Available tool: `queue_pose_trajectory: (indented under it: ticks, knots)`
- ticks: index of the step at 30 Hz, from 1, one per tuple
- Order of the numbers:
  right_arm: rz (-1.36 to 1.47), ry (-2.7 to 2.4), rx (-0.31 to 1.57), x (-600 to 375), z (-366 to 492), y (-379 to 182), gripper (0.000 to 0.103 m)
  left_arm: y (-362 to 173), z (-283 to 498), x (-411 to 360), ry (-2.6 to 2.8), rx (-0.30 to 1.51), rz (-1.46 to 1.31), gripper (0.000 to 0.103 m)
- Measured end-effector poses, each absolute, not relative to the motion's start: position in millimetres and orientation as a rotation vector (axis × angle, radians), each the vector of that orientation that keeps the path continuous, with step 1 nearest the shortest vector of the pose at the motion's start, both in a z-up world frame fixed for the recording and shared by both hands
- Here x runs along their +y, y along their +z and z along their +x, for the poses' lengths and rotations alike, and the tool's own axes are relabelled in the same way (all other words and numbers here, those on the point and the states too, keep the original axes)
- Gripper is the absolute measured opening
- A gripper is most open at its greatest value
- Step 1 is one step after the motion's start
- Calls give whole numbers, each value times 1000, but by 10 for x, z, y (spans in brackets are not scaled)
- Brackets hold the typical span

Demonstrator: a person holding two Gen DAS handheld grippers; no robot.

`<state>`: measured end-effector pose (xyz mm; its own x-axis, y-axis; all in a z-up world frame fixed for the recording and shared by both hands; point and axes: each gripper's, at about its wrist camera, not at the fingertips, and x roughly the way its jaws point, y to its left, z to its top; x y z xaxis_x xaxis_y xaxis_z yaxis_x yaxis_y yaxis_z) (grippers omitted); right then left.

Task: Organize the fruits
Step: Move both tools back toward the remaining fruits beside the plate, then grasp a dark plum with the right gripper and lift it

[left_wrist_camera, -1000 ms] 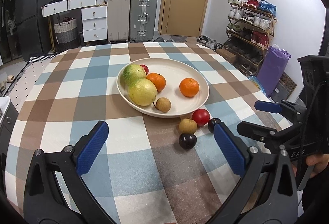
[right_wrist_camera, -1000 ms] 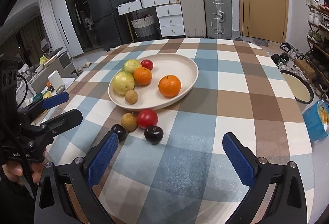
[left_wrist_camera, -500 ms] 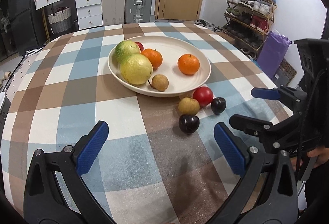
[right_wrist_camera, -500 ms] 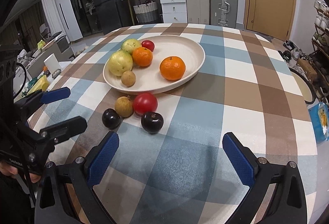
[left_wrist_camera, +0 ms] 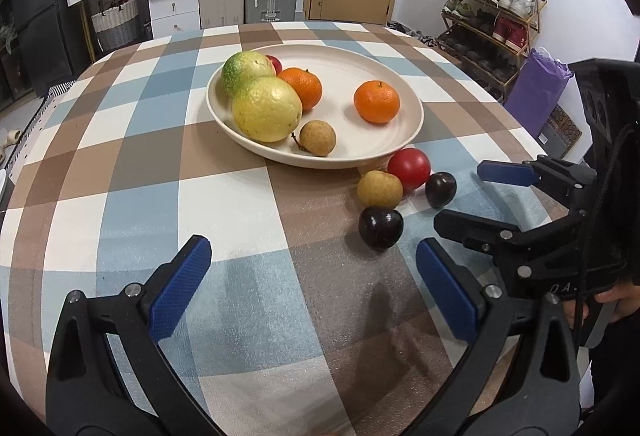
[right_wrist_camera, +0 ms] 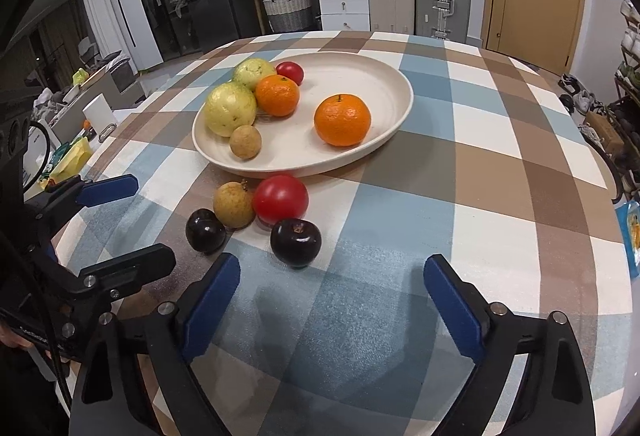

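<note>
A cream plate (left_wrist_camera: 404,140) is sitting near the middle of the desk (left_wrist_camera: 120,196), which is covered by a checked cloth. In the plate are lying two yellow-green guavas (left_wrist_camera: 266,108), two oranges (left_wrist_camera: 377,102), a small red fruit (right_wrist_camera: 291,72) behind them and a tan longan (left_wrist_camera: 318,138).

Just outside the plate's near rim, four loose fruits are clustering together on the cloth: a red tomato (right_wrist_camera: 281,199), a tan fruit (right_wrist_camera: 233,205) touching it, and two dark plums (right_wrist_camera: 296,242).

The left gripper (left_wrist_camera: 312,300) is hovering over the cloth with its jaws spread wide and nothing between them. The right gripper (right_wrist_camera: 332,300) is pointing at the nearer plum, its jaws closing while wide apart, with nothing between them.
</note>
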<state>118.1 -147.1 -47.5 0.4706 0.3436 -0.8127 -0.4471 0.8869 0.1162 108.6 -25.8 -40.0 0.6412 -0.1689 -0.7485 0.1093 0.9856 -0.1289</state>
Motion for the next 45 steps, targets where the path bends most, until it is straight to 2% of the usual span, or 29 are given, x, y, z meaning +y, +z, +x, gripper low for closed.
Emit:
queue_pose_trajectory:
  ticks: [2, 12, 16, 20, 22, 26, 32, 41, 45]
  knots:
    - [-126, 486, 969, -1451, 1189, -479, 84, -415, 1105, -254, -163, 868, -80, 102]
    - [-166, 503, 965, -1363, 1200, -475, 69, -447, 1128, -256, -167, 888, -83, 102]
    - [-169, 530, 958, -1339, 1183, -465, 54, -457, 1137, -247, -163, 892, -89, 102]
    - [-154, 570, 953, -1318, 1150, -450, 44, -460, 1139, -244, -163, 891, -92, 102]
    - [-154, 576, 952, -1311, 1144, -449, 42, -460, 1134, -241, -163, 892, -92, 102]
    - [-151, 560, 956, -1323, 1161, -457, 31, -460, 1133, -240, -163, 892, -92, 102]
    - [-141, 569, 955, -1326, 1162, -458, 27, -482, 1139, -243, -158, 901, -92, 102]
    - [-120, 572, 928, -1395, 1104, -404, 26, -477, 1137, -296, -150, 897, -82, 101]
    - [-115, 575, 919, -1439, 1068, -376, 27, -482, 1165, -365, -182, 902, -94, 94]
